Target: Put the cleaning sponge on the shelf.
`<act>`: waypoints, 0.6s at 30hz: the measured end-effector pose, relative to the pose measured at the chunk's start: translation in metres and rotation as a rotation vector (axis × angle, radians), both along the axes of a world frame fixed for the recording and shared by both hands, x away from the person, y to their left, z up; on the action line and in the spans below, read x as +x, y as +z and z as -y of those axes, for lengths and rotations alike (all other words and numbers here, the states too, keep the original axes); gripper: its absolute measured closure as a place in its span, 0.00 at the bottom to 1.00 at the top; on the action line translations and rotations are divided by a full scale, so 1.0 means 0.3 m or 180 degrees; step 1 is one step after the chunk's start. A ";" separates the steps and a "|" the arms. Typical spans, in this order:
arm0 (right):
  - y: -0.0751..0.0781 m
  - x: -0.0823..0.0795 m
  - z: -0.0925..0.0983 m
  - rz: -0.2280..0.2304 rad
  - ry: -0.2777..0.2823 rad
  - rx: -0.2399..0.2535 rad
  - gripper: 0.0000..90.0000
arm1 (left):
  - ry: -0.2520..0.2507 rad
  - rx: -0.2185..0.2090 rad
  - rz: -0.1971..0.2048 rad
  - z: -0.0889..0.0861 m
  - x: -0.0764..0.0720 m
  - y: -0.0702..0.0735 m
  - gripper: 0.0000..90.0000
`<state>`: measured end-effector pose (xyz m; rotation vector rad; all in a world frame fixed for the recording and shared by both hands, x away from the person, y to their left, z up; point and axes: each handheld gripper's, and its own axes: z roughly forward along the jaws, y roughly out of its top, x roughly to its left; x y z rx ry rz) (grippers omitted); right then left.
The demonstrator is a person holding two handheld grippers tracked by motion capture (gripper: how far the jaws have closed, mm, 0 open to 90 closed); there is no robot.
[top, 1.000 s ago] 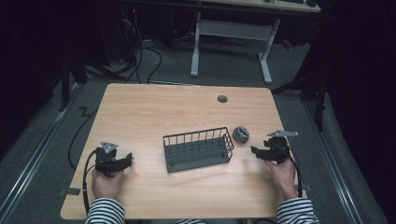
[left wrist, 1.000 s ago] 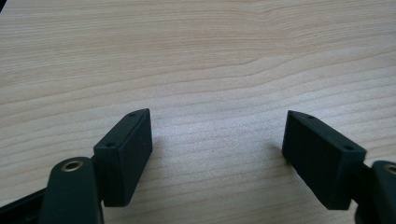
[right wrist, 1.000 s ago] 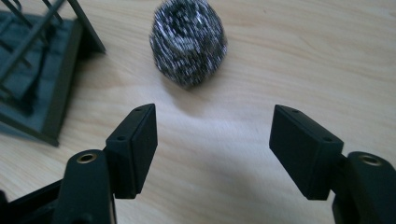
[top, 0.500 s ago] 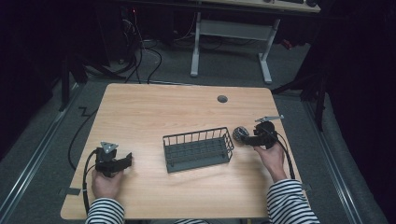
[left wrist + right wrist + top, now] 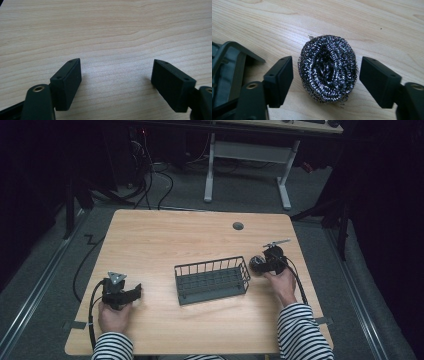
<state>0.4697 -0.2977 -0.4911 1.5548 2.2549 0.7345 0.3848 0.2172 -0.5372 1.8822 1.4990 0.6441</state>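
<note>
A round steel-wool scourer [image 5: 328, 67] lies on the wooden table, just right of a dark wire basket [image 5: 210, 265]. My right gripper [image 5: 325, 80] is open and straddles the scourer, with a narrow gap between each pad and the wool. Its jaws have just been closing a little with the scourer between them. From above, the right gripper [image 5: 260, 264] points left at the scourer [image 5: 254, 265], near the basket's right end. My left gripper [image 5: 135, 291] rests at the table's front left. In its own view the left gripper [image 5: 116, 80] is open over bare wood.
The basket stands empty in the middle of the table [image 5: 165, 240]. A grey cable grommet [image 5: 238, 226] sits near the far edge. Beyond the table stand a white desk frame [image 5: 245, 160] and floor cables [image 5: 150, 180].
My right hand has moved left, from the table's right edge up to the scourer beside the basket. The left hand has stayed put.
</note>
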 end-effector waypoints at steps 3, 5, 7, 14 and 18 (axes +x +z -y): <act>-0.017 0.005 0.005 -0.0057 -0.0007 -0.0052 0.39 | -0.0001 0.0000 0.0000 0.000 0.000 0.000 0.27; -0.017 0.003 0.006 -0.0060 -0.0011 -0.0025 0.42 | -0.0001 -0.0001 0.0000 0.000 0.000 0.000 0.27; -0.015 0.003 0.006 -0.0054 0.0012 -0.0040 0.44 | 0.0000 -0.0001 0.0000 0.000 0.000 0.000 0.27; 0.001 -0.009 0.020 -0.0042 0.0059 0.0055 0.50 | 0.0001 0.0000 0.0001 0.000 0.000 0.000 0.27; 0.015 -0.016 0.025 -0.0009 0.0073 0.0127 0.50 | -0.0001 -0.0001 -0.0004 0.000 0.000 0.000 0.27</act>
